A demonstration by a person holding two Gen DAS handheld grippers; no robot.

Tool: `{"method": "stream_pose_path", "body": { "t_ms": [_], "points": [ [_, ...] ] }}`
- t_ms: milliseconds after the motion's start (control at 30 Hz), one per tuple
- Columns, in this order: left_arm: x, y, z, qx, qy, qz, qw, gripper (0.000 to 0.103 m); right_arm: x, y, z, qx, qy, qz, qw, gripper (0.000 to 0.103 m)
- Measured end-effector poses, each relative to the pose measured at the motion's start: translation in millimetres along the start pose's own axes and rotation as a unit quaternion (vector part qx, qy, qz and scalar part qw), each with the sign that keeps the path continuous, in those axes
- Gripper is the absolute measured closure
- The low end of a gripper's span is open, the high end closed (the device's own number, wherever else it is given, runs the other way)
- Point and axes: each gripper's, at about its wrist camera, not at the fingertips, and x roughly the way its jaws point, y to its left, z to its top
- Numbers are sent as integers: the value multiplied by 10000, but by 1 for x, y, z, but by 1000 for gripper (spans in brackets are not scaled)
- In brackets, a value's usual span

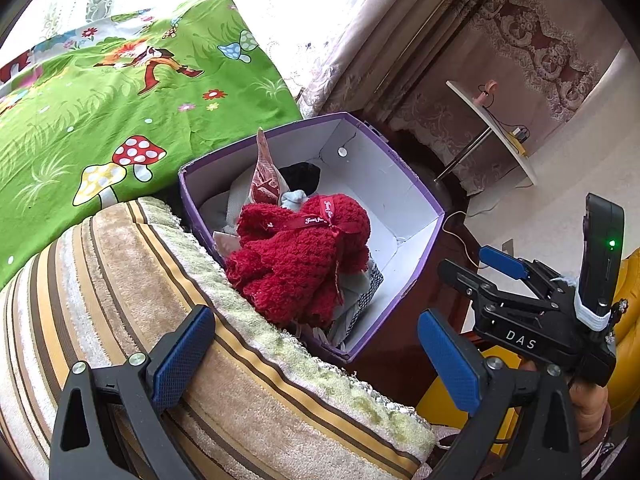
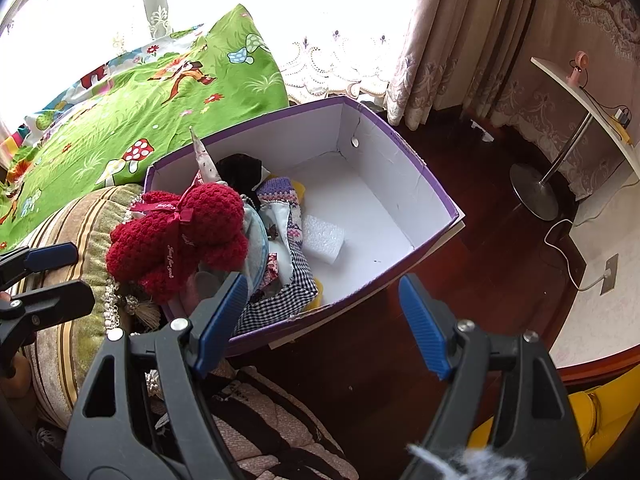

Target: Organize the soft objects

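A purple cardboard box [image 1: 416, 196] [image 2: 436, 184] with a white inside stands on the dark wood floor. A fluffy red knitted item with a ribbon [image 1: 300, 256] [image 2: 180, 232] lies on top of a pile of cloths at the box's near-left end. Under it are a checked cloth [image 2: 280, 300], a patterned knit [image 2: 280, 196] and a white foam block [image 2: 322, 240]. My left gripper [image 1: 316, 360] is open and empty over a striped cushion [image 1: 120, 280]. My right gripper [image 2: 320, 320] is open and empty just in front of the box; it also shows in the left wrist view [image 1: 460, 292].
A bed with a green mushroom-print sheet [image 1: 120, 100] [image 2: 140, 108] lies behind the box. Curtains [image 2: 460, 40] hang at the back. A white round side table [image 2: 592, 112] on a metal foot stands at the right. A yellow object [image 2: 560, 420] and a white cable [image 2: 568, 248] lie on the floor.
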Motion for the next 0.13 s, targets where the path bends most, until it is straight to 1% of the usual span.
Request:
{"method": "stream_pose_path", "body": {
  "t_ms": [133],
  "points": [
    [2, -6, 0, 148, -7, 4, 9999, 1, 0, 0, 0, 5, 9, 2, 10000, 22]
  ]
}}
